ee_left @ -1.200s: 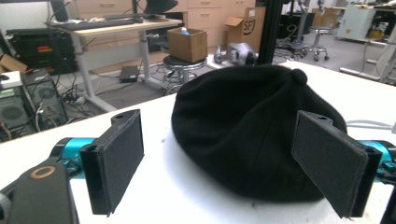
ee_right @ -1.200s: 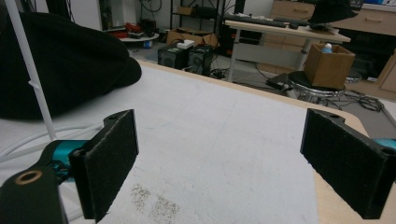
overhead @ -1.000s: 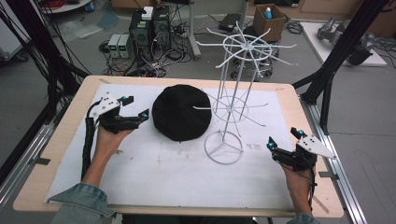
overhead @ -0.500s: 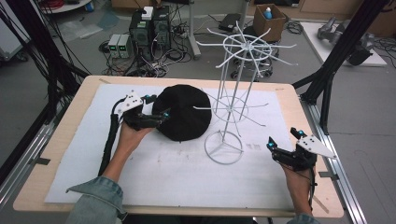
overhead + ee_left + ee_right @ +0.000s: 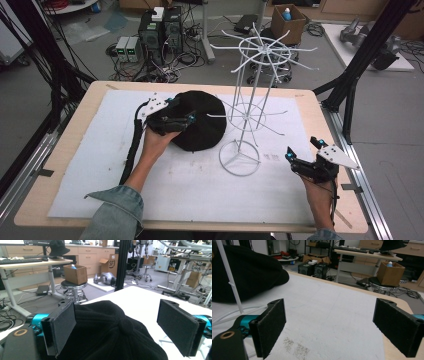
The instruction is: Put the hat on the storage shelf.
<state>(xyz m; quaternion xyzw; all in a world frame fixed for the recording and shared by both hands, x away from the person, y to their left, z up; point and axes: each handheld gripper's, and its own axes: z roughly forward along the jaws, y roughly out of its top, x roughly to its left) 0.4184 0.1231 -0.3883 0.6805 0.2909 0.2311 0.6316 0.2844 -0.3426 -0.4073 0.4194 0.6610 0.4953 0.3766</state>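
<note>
Left tongs (image 5: pixel 182 119) straddle the black cap (image 5: pixel 202 125) spread wide, while right tongs (image 5: pixel 300 156), also spread, hover well apart from it.

Robotics lab: black aluminium frame posts (image 5: pixel 367 50), floor-standing computer towers (image 5: pixel 161 27) with cabling, desks (image 5: pixel 27 263) and cardboard boxes (image 5: pixel 75 273).

One black hat (image 5: pixel 202 120), one white wire rack (image 5: pixel 248 107), two hand-held tools, one white mat (image 5: pixel 200 185).

black knitted cap (image 5: pixel 202 122), crown button up, lying flat on white mat beside wire stand's base
</note>
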